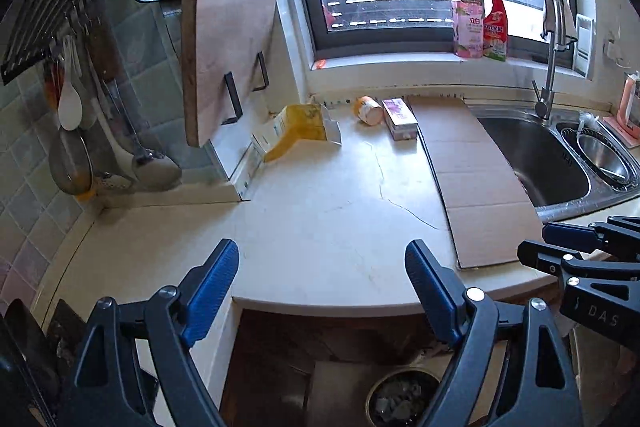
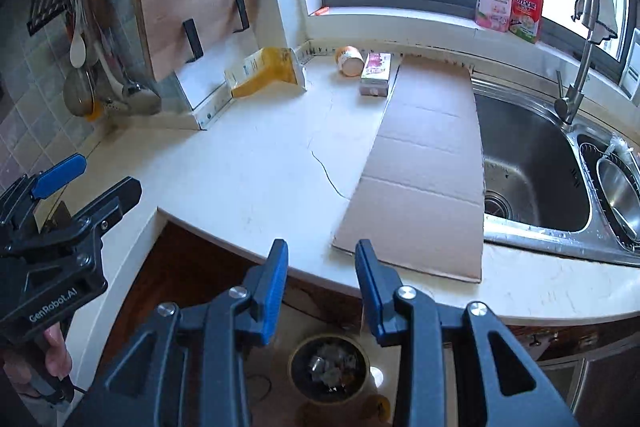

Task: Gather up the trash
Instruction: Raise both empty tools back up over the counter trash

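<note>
Trash lies along the back of the pale kitchen counter [image 1: 320, 211], under the window: a flattened yellow carton [image 1: 296, 131] near the upright cutting board [image 1: 224, 55], a small orange cup [image 1: 367, 109] on its side, and a pink box [image 1: 399, 118] just beside it, touching the edge of a flat cardboard sheet [image 1: 468, 171] that runs next to the sink [image 1: 532, 163]. On the floor below the counter edge stands a round bin [image 2: 329, 367], already holding crumpled scraps.

Both tools hover above the near counter edge, well apart from the trash, tilted downward. To do this step well, it seems best to reach one tool forward to a single piece, perhaps the cup or box, and grip its narrow side squarely before carrying it to the bin.

The left gripper [image 1: 322, 263] has its blue pads spread wide with nothing between them. The right gripper [image 2: 321, 267] is partly closed, its fingers a narrow gap apart, also holding nothing.
</note>
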